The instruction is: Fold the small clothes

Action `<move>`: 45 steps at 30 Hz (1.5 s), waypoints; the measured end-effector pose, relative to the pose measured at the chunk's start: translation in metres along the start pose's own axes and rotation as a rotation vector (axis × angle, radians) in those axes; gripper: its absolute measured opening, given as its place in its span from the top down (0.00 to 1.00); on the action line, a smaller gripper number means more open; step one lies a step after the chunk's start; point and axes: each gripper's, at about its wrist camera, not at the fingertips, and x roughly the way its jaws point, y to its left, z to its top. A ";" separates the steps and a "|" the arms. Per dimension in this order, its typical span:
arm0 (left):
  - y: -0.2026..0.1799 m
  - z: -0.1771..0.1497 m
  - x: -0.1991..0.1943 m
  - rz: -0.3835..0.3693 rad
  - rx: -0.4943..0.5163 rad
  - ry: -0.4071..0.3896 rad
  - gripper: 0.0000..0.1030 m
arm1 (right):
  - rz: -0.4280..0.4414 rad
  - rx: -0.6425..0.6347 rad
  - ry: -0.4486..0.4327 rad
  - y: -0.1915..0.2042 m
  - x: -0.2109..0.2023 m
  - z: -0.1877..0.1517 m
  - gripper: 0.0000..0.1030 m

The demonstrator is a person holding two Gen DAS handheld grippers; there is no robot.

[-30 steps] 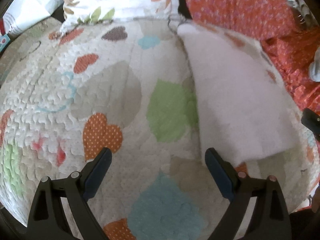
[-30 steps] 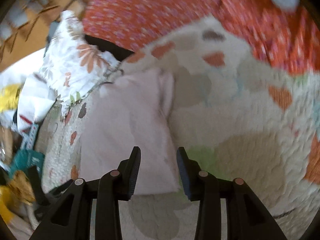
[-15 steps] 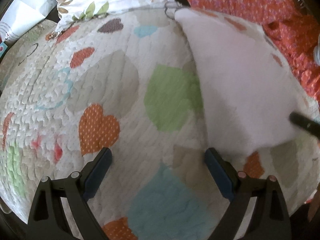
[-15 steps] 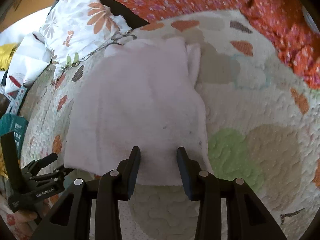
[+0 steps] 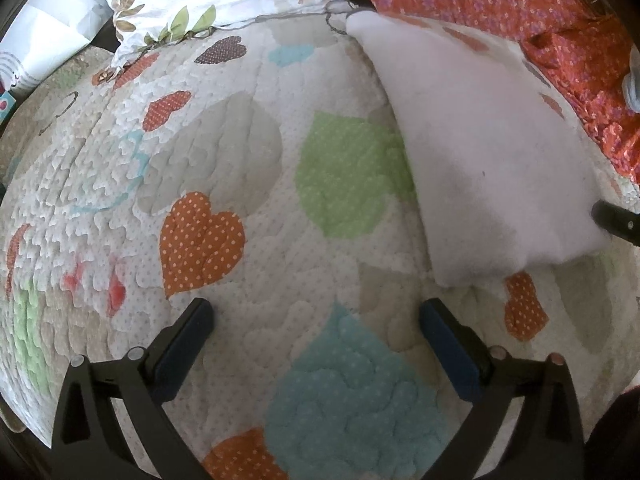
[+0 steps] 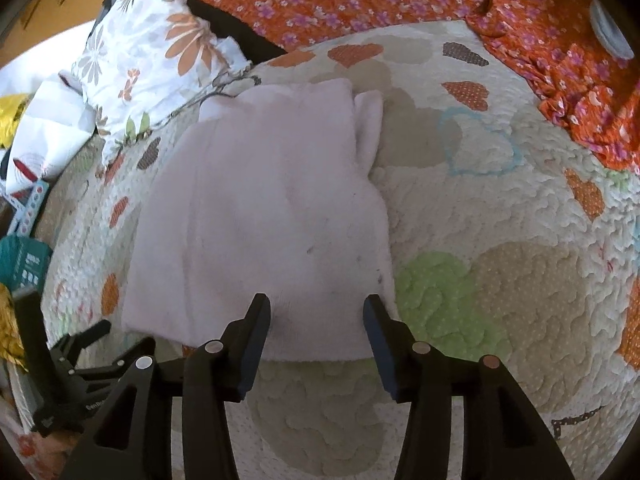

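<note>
One pale pink garment (image 6: 264, 216) lies already folded flat on the heart-print quilt (image 6: 500, 280), nearest the floral pillow (image 6: 160, 60), with right gripper (image 6: 316, 320) and left gripper (image 5: 316, 320) both spread empty, so little seems left.

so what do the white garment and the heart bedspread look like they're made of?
White garment: soft matte knit, probably cotton or fleece; fuzzy surface, limp rounded folds, no sheen. Heart bedspread: quilted fabric, likely padded cotton; puckered stitch lines and dotted patches in heart shapes. Fibre itself can't be confirmed.
</note>
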 end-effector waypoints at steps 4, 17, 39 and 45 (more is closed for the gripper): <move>0.000 0.000 0.000 -0.001 0.001 -0.002 0.00 | -0.013 -0.015 0.011 0.004 0.007 -0.001 0.44; 0.000 0.000 0.000 -0.004 0.003 -0.010 0.00 | -0.044 -0.046 0.024 0.012 0.022 -0.006 0.26; 0.000 0.001 0.000 0.016 -0.104 -0.087 0.00 | -0.156 -0.118 0.050 0.041 0.045 -0.007 0.00; 0.001 0.001 -0.035 0.045 -0.171 -0.181 0.00 | -0.148 -0.103 0.012 0.037 0.020 -0.003 0.02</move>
